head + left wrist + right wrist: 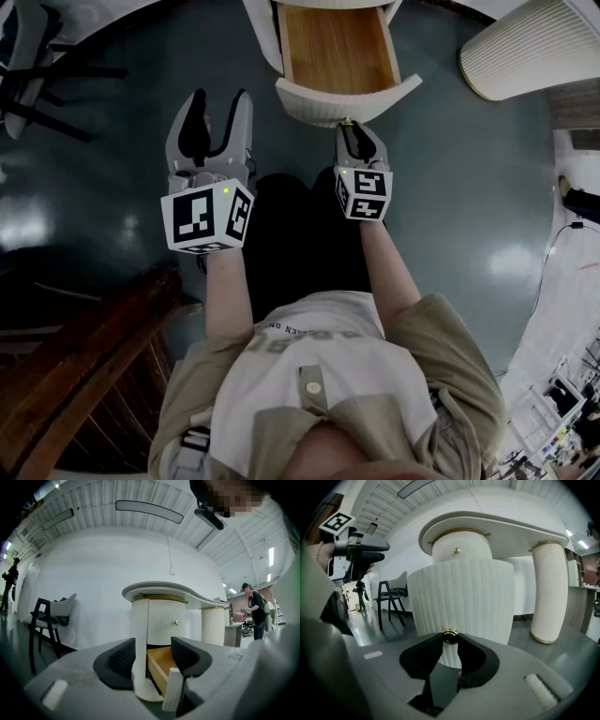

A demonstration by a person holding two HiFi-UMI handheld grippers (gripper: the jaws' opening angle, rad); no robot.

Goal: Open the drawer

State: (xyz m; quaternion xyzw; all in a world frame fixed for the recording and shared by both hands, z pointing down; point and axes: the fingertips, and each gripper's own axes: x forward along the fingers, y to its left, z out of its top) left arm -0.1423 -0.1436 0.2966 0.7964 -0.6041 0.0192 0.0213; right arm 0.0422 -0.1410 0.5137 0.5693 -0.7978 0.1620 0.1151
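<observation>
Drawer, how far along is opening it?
Mostly done: the drawer is pulled well out, its inside open to view. In hand: the right claw is shut on its gold knob. The left claw is open, idle. Left: perhaps a bit more pull, then release.

drawer (337,52): bottom one in the white ribbed round pedestal (161,618), pulled well out towards the person, sitting level just above the floor. Front panel is curved, white, vertically ribbed, matching the pedestal skin. Box behind it is light wood, bare wooden bottom in plain sight from the head view, nothing inside that I can see. From the left gripper view it juts out of the pedestal base at an angle, wooden side wall exposed. Small round brass knob (450,636) at centre of the front panel, near its top edge, clamped between the jaw tips of the right gripper (451,642)
</observation>
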